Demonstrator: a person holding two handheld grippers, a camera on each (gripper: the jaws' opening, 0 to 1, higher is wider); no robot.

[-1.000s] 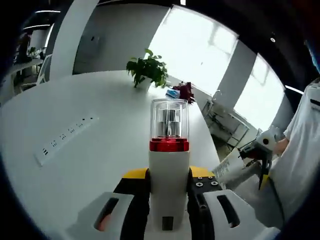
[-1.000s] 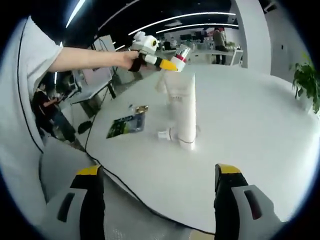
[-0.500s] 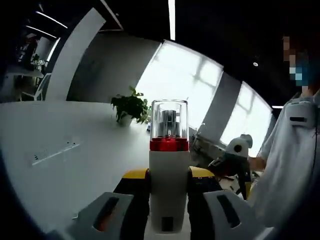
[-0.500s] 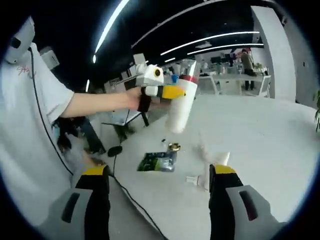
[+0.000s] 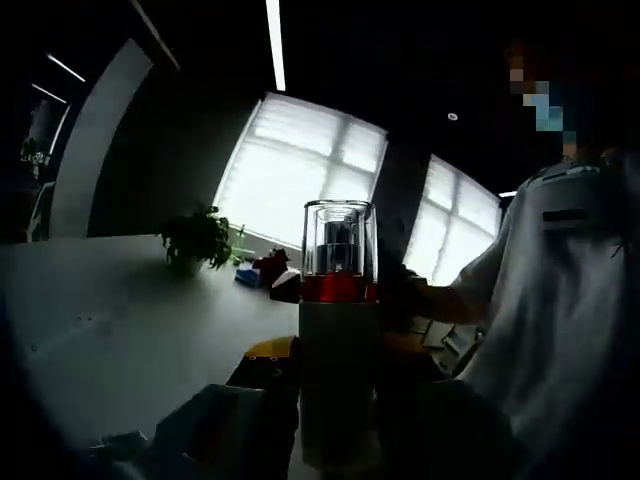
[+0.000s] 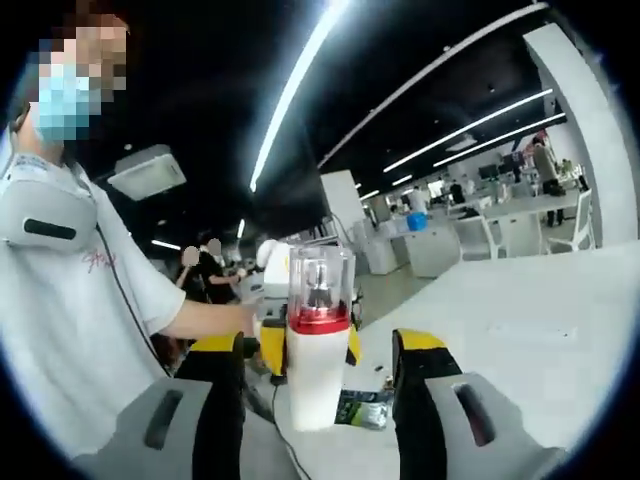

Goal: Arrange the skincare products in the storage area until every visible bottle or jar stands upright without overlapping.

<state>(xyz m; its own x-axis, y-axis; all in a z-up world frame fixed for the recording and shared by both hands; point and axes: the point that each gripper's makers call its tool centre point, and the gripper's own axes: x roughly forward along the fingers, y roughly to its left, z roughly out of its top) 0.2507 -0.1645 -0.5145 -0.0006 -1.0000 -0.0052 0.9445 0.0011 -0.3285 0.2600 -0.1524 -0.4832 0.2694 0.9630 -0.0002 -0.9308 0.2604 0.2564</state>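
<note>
Lifted higher since a second ago, the white pump bottle with red collar and clear cap (image 5: 338,330) now hangs in the air between the two claws, well above the broad white tabletop (image 5: 110,320); the left claw (image 5: 335,400) grips its body; the right claw (image 6: 320,370) stands open around it, apparently for a handover; no bottle is set down upright yet, so most of the job remains; a potted green plant (image 5: 195,240) sits far off; a small green packet (image 6: 362,410) lies below.

A white pump bottle (image 5: 338,375) with red collar and clear cap stands upright, held aloft.
</note>
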